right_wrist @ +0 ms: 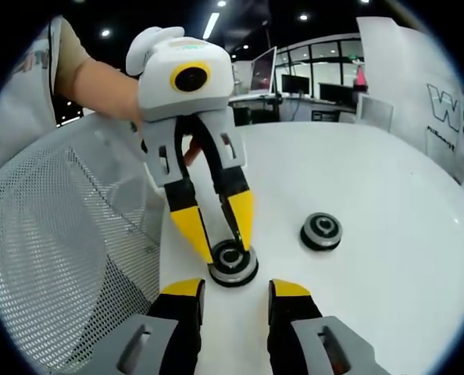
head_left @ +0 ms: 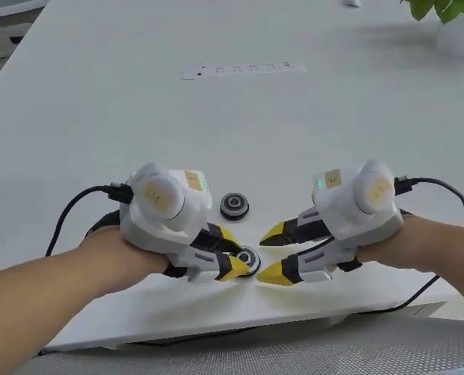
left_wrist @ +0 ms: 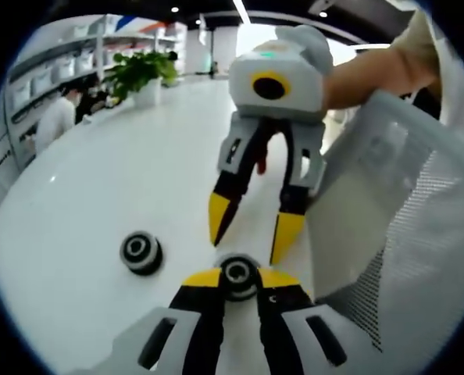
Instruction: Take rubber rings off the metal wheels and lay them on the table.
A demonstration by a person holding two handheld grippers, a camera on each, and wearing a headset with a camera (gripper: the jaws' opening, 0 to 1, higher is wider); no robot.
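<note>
- Head view: left gripper (head_left: 236,264) pinched onto the near wheel (head_left: 248,258) by the near edge of the white table (head_left: 99,117); right gripper (head_left: 269,254) just right of it, jaws spread; far wheel (head_left: 234,205) lying free a little farther back.
- Left gripper view: near wheel (left_wrist: 238,275) nipped between own yellow tips; right gripper (left_wrist: 250,238) gaping just beyond; white pot (left_wrist: 148,92) holding a green plant (left_wrist: 138,69) (far end of the table).
- Right gripper view: left gripper (right_wrist: 223,246) clamped on near wheel (right_wrist: 232,267); own tips parted, touching nothing; far wheel (right_wrist: 322,231) apart on the table.
</note>
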